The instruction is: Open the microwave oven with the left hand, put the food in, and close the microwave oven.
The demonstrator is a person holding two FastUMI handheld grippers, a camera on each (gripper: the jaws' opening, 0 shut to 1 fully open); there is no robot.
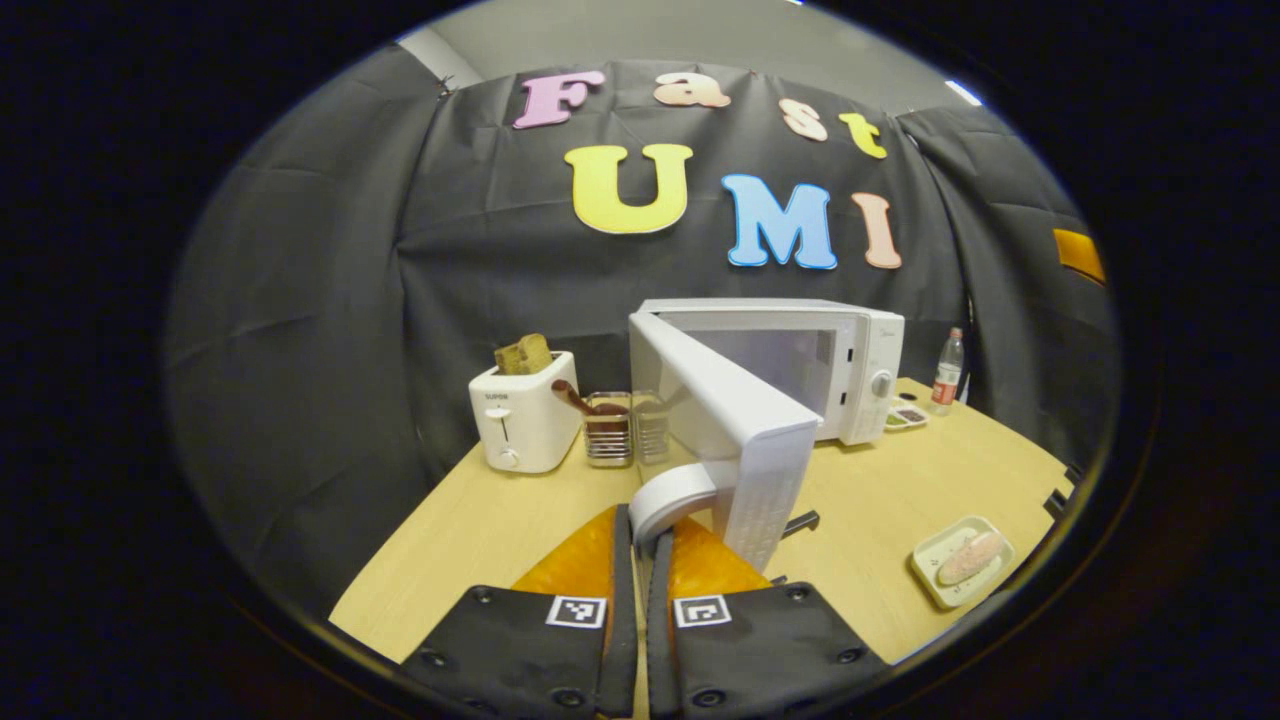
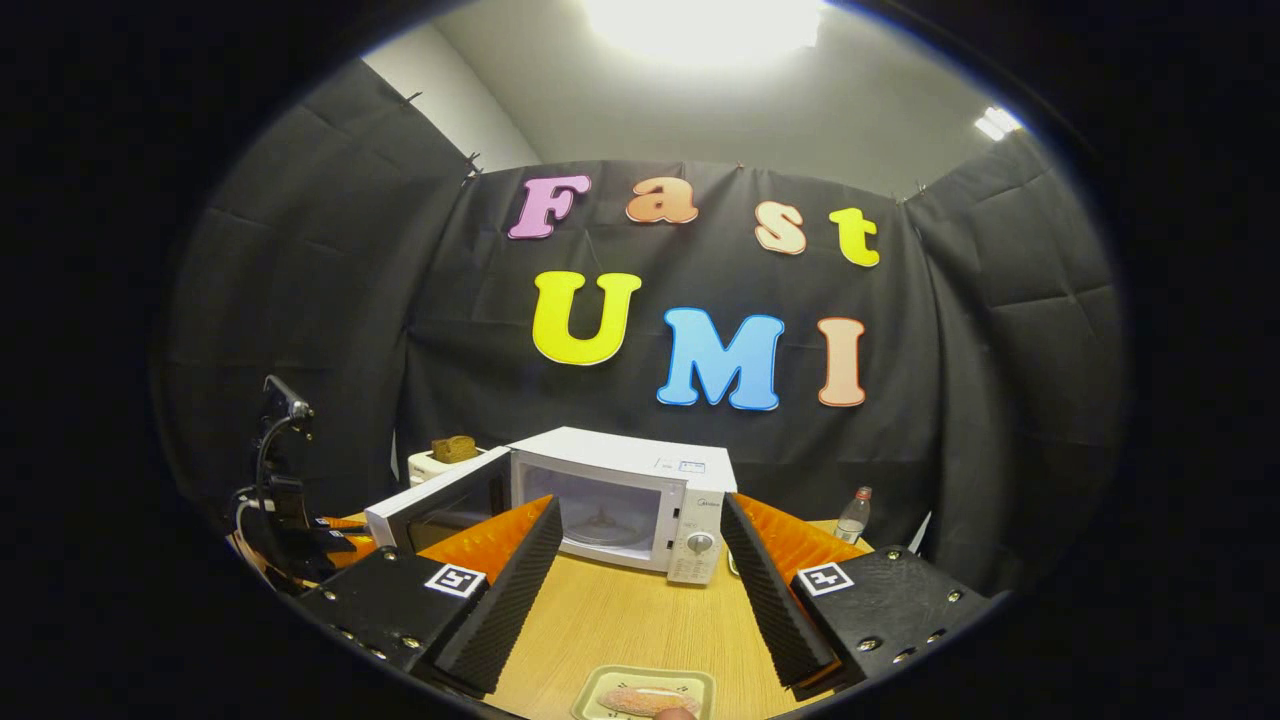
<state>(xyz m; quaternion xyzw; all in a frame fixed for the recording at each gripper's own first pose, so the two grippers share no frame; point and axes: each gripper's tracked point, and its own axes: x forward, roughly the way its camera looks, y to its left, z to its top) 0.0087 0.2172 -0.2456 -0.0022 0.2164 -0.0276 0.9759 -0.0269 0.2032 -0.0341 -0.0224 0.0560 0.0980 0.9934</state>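
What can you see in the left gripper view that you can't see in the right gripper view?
Left gripper view alone: the left gripper shut on the door handle, and glass jars beside the toaster.

Right gripper view alone: the right gripper wide open above the table, the turntable inside the oven, and a camera stand at the left.

Both: the white microwave with its door swung open, the toaster with bread, the water bottle, and the tray of food on the wooden table.

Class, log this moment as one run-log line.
door: open | left gripper: shut on door handle | right gripper: open above food tray | microwave: empty
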